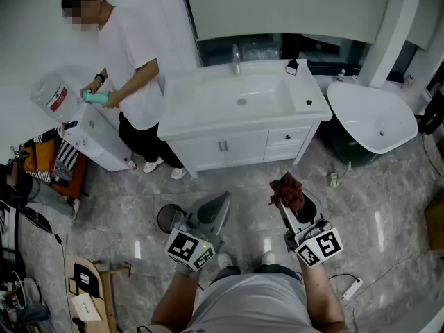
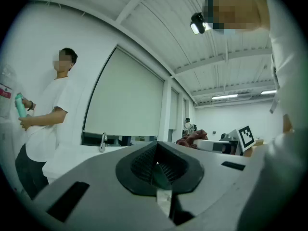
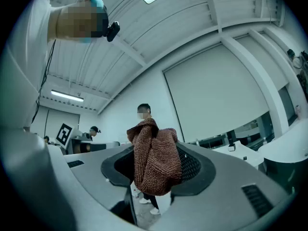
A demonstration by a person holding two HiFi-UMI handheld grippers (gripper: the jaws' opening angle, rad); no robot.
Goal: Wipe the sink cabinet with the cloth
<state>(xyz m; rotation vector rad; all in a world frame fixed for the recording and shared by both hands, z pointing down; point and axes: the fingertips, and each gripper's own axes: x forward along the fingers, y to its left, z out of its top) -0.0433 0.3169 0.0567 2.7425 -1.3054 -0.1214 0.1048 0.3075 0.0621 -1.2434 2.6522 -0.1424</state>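
While the wipe has not yet begun, the hazards stand thus:
Cloth [image 3: 155,160]: bunched and pinched between the right gripper's [image 1: 286,201] jaws, well apart from the sink cabinet [image 1: 229,146]; 1 loose fold may slip free under pressure.
Left gripper [image 2: 158,166]: jaws pressed together, empty.
Person [image 1: 132,61]: just beside the cabinet's left end; a wide sweep may bump them.
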